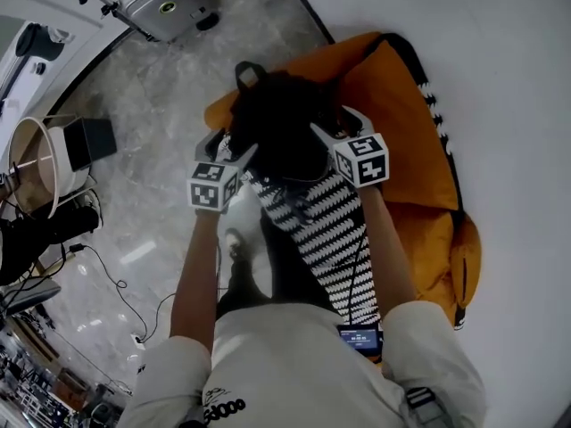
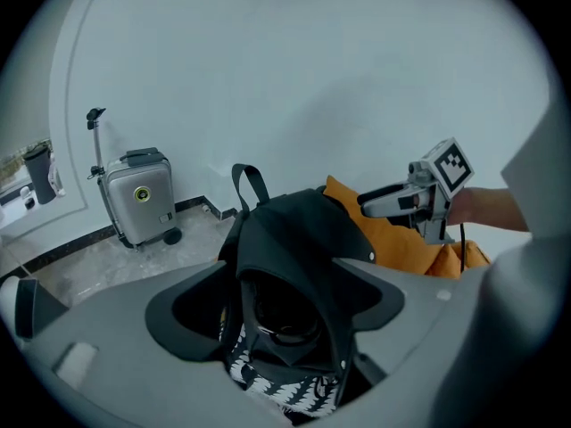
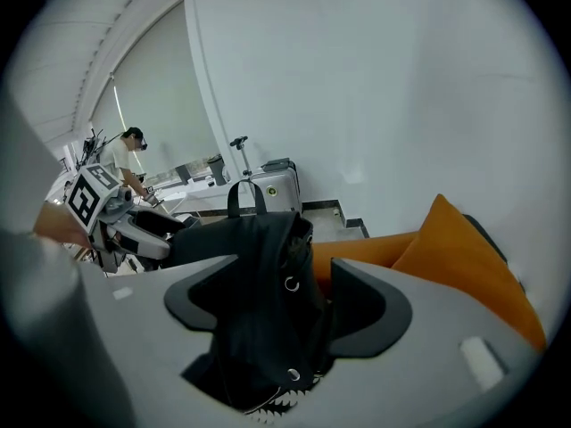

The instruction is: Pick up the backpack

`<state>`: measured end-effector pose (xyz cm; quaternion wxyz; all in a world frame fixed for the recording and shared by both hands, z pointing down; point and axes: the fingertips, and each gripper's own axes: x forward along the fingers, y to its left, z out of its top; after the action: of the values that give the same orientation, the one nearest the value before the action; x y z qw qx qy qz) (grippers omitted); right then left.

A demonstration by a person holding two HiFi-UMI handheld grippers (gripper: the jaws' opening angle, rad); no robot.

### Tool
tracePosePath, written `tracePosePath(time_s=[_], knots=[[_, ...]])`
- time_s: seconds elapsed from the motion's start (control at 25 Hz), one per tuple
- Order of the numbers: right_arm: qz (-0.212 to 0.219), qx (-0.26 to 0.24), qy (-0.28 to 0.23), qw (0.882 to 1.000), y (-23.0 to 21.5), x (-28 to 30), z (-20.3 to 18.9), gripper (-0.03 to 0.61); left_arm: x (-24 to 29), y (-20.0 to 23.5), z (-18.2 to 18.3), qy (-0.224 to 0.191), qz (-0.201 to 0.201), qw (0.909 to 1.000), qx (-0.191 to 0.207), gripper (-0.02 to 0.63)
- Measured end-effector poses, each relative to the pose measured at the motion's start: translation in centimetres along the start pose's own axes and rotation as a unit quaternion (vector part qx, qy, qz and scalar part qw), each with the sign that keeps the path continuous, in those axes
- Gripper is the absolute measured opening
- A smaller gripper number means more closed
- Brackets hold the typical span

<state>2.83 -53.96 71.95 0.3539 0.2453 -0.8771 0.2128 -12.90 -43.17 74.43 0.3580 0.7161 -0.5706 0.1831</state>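
Observation:
A black backpack (image 1: 281,123) stands on an orange beanbag seat (image 1: 406,114), its carry loop (image 1: 245,72) sticking up at the far side. A black-and-white patterned cloth (image 1: 326,221) runs from under it towards me. My left gripper (image 1: 234,145) is at the backpack's left side and my right gripper (image 1: 335,121) at its right. In the left gripper view the backpack (image 2: 294,230) sits between the wide jaws of the left gripper (image 2: 290,275). The right gripper (image 3: 285,270) likewise straddles the backpack (image 3: 259,266), jaws wide. I see no pad pressing the fabric.
A silver hard-shell suitcase (image 1: 165,3) stands on the marble floor (image 1: 152,105) by the white wall. A round white lamp-like thing (image 1: 36,163) and cables (image 1: 107,275) lie at the left. A person (image 3: 120,154) stands far off at a bench.

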Motion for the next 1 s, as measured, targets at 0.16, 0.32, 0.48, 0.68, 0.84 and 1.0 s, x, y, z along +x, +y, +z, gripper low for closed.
tracePosePath(time_s=[0.16,0.32,0.48,0.68,0.84,1.0], knots=[[0.008,-0.001,0.015,1.0,-0.2,2.3,-1.9,0.344,1.6,0.4,-2.0,0.011,-0.002,0.9999,-0.008,0.379],[0.007,-0.005,0.032,0.999,-0.5,3.8,-4.1,0.354,3.0,0.0,-3.6,0.022,-0.011,0.9996,-0.017,0.379],[0.005,0.007,0.043,0.999,-0.8,4.9,-5.6,0.353,4.1,-0.3,-4.6,0.036,-0.014,0.9992,-0.012,0.379],[0.004,0.025,0.068,0.997,-1.3,5.8,-6.6,0.325,5.1,-0.5,-4.8,0.038,-0.018,0.9988,-0.027,0.373],[0.001,0.029,0.061,0.998,-1.2,5.9,-7.0,0.31,5.1,-0.3,-5.2,0.037,-0.023,0.9985,-0.034,0.351],[-0.003,0.024,0.063,0.998,-1.0,5.8,-7.1,0.282,4.8,-0.4,-5.4,0.036,-0.022,0.9984,-0.037,0.324]])
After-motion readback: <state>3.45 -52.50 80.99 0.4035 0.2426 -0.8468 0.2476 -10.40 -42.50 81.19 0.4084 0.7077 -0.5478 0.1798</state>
